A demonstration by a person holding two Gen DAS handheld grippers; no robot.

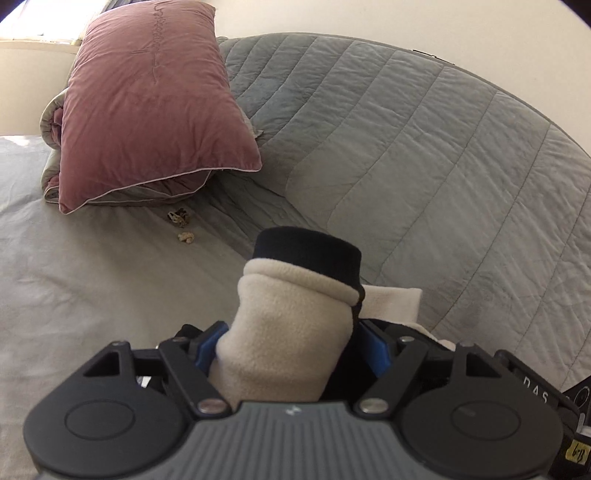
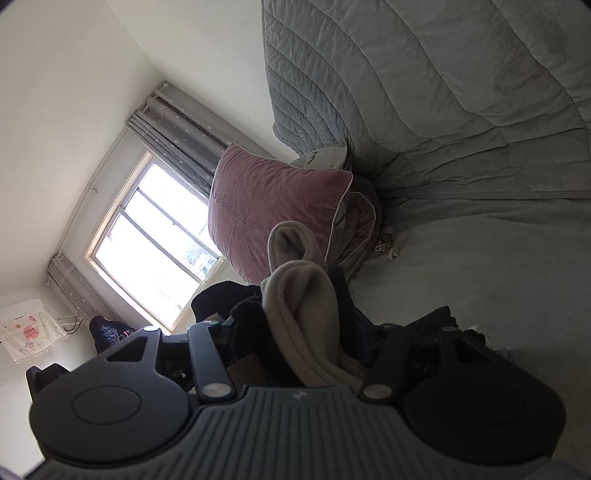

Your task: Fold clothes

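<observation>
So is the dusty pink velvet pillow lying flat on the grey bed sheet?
No, the dusty pink velvet pillow leans propped on a folded grey quilt, tilted upward.

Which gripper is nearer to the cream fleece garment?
Neither: both hold it. The left gripper clamps the cream fleece garment, and the right gripper has its folds between its fingers too.

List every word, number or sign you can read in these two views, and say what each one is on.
"DAS" – white letters on the black gripper body at the right edge of the left wrist view.
"6-13", handwritten, uncertain – yellow sticker on the same body.
Embroidered script on the pink pillow: unreadable.
Pink characters on the white wall cloth: too small and blurred.
Small pale mark on the grey gripper housing: illegible.
</observation>
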